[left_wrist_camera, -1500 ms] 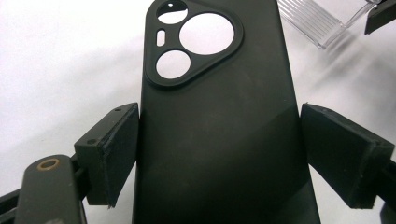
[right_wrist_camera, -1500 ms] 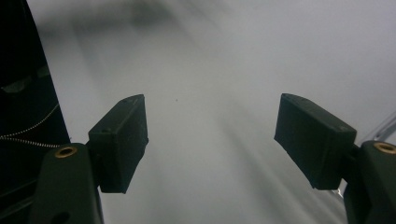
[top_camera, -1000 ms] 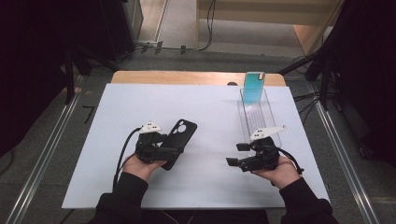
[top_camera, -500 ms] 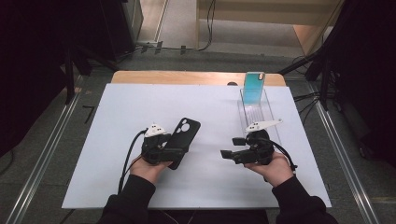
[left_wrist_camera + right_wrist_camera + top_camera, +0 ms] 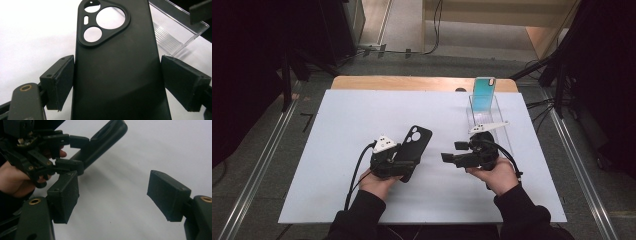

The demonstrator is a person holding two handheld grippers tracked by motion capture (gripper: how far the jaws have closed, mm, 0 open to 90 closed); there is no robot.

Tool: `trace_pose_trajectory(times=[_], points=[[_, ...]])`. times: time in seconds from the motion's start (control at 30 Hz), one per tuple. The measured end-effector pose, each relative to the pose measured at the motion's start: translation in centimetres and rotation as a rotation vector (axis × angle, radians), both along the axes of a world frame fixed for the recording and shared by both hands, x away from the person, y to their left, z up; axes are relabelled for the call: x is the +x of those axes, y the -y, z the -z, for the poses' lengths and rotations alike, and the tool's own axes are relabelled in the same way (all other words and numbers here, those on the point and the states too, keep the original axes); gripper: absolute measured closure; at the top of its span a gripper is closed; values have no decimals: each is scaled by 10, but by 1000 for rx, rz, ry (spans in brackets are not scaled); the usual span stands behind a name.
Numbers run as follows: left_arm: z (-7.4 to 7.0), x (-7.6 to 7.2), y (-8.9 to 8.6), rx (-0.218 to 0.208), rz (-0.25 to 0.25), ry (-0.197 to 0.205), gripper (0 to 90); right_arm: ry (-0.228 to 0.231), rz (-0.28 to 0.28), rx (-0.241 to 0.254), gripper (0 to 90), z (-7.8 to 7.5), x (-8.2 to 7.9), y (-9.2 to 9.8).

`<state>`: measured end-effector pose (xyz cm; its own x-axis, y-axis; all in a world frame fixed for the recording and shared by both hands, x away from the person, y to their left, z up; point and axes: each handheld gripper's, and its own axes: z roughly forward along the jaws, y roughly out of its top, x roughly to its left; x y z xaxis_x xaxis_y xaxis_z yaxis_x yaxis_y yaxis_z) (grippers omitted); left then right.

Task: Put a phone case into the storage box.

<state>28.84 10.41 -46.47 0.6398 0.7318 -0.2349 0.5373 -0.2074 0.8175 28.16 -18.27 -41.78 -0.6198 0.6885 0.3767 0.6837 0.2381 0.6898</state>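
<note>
The black phone case is pinched across its width by the left gripper, above the white table, its long axis running away from the person with the camera cut-out at the far end. The right gripper sits just right of the case, well nearer to it than to the clear plastic stand beyond, and points leftward at the case's right edge; its jaws are spread with nothing between them.

The left gripper view shows both pads against the case's long sides. The right gripper view instead shows the case edge-on, tilted up off the table, with the open pads short of it. A teal phone stands upright at the stand's far end.
</note>
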Motion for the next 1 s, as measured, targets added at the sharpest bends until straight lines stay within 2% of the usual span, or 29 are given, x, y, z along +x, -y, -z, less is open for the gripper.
trace_pose_trajectory(times=[0.17,0.47,0.8,1.0], points=[[4,-2,2,-15,-19,28,151,-17,10,17,234,-2,8,-5],[6,-4,4,-39,-30,32,151,-40,32,33,234,-5,20,-12],[8,-10,7,-31,-46,93,151,-38,50,50,234,-6,34,-20],[12,-13,10,-39,-52,147,151,-46,57,59,234,-7,41,-26]])
